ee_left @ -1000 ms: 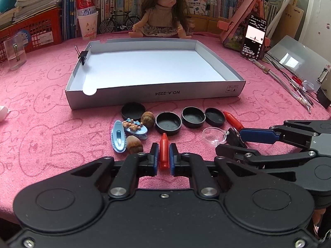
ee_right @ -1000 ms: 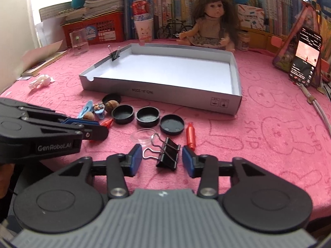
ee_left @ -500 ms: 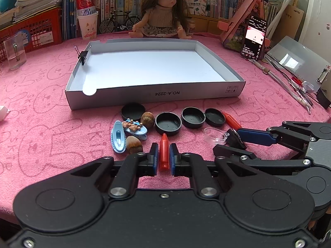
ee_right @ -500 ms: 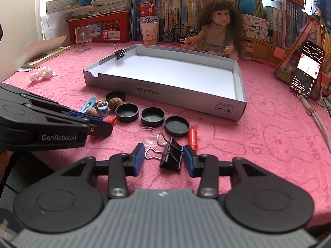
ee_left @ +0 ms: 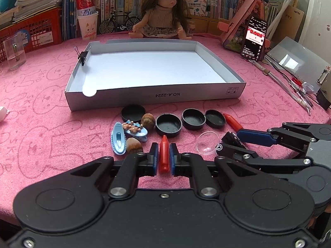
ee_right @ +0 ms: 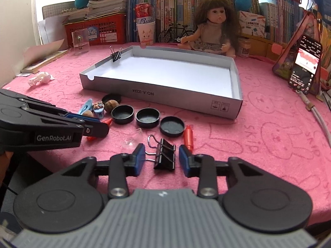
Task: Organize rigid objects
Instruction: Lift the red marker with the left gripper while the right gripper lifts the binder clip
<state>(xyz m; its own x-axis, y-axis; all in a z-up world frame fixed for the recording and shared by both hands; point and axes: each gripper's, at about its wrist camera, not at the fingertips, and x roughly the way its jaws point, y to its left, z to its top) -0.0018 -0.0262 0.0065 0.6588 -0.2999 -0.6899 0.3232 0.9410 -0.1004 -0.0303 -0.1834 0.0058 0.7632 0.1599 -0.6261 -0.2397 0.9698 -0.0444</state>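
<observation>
A box lay mid-frame; caps, clips and nuts sat below it, a doll above, a phone upper right.

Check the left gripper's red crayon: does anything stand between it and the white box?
Yes. The left gripper holds the red crayon; a black cap lies on the cloth between it and the white box, whose near wall must also be cleared.

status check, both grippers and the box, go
Left hand-held gripper shut on red crayon. Right hand-held gripper open around black binder clip, not yet closed. White box holds no loose items; black caps lie in front of it.
</observation>
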